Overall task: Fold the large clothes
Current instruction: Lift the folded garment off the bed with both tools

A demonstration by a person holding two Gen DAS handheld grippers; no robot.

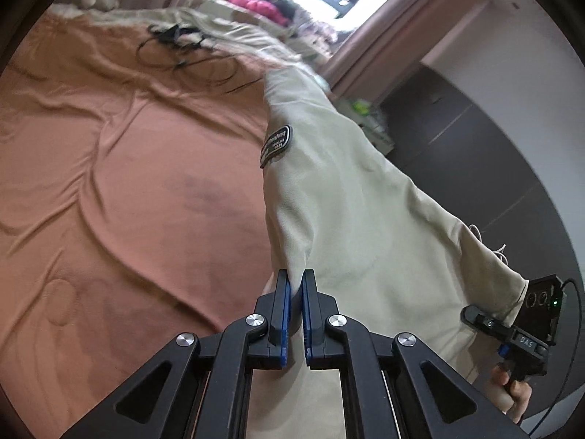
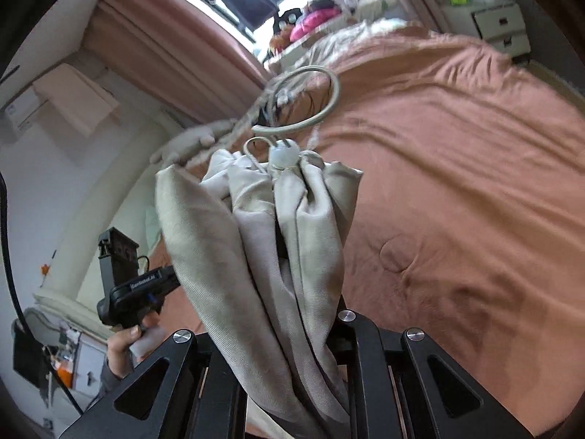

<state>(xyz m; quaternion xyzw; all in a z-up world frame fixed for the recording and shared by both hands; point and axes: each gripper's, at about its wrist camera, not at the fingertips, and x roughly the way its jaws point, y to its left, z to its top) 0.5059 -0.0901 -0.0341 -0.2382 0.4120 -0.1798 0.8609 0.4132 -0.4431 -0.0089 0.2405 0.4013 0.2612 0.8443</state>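
Left wrist view looks down along the left gripper [image 1: 296, 285], whose blue-padded jaws are pressed together on a fold of a beige jacket [image 1: 347, 201]. The cloth is pinched between the pads and stretches away from them, up and to the right, lifted clear of the bed below. A dark oval patch [image 1: 276, 145] with pale lettering sits on the jacket, part of the way up the cloth. At the lower right edge of this view the right gripper [image 1: 475, 316] clamps another part of the same jacket, with a hand [image 1: 513, 393] on its handle.

An orange bedspread [image 1: 109, 168], creased and rumpled, covers the bed under both tools. Near the far end of it lies a tangle of black cable [image 1: 175, 42].

Right wrist view shows bunched beige cloth filling the space between the right gripper's fingers, hiding the pads; the jaws are closed tight on it. The gathered folds rise ahead of the tool, and a pale drawcord [image 2: 310, 106] loops above them with a round white toggle [image 2: 283, 157] at the top of the bunch. To the lower left, the left gripper is seen from the side with a hand [image 2: 124, 347] around its grip. Pink curtains [image 2: 172, 51] hang beside a bright window beyond the bed, and a white drawer unit [image 2: 493, 25] stands at the far right.
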